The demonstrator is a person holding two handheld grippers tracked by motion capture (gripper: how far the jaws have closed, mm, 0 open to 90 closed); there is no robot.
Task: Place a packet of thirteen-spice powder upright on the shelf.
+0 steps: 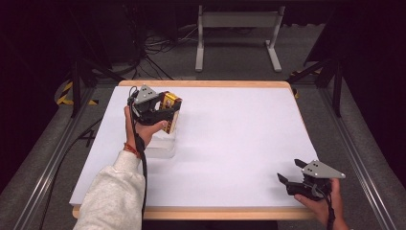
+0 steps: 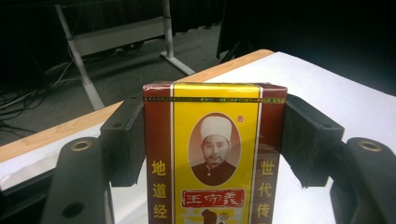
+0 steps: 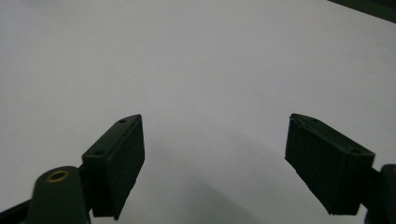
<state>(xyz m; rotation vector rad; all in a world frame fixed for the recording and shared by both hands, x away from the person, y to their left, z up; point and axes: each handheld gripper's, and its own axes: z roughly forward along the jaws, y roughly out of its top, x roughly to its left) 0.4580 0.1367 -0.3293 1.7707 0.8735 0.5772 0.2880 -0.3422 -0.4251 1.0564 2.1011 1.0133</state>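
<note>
Over on the left of the high view, the left gripper (image 1: pixel 165 112) is up off the white table (image 1: pixel 230 139), near its far left corner, and it has the yellow and dark red box (image 1: pixel 171 111) clamped between its jaws. The left hand (image 1: pixel 143 127) wraps the gripper's body from below, a pale sleeve (image 1: pixel 112 196) trailing back to the bottom edge, the black cable hanging down along the wrist. From the left gripper view the box (image 2: pixel 214 154) stands upright, printed face square to the camera, portrait oval in the middle and Chinese characters down both dark red side bands; one black pad presses on each narrow side, top edge of the box level with the pad tops. Behind it, the table's wooden rim and a grey metal frame (image 2: pixel 116 37) on the floor. On the table under the lifted box there is a pale shadow patch.

Across to the right now: the right gripper (image 1: pixel 293 172) sits low at the near right corner, held in the right hand (image 1: pixel 321 199), grey three-cornered plate on top. Its jaws are spread wide with nothing between them, and in the right gripper view the right gripper (image 3: pixel 212 163) shows just bare white tabletop in the gap, well apart from the box
</note>
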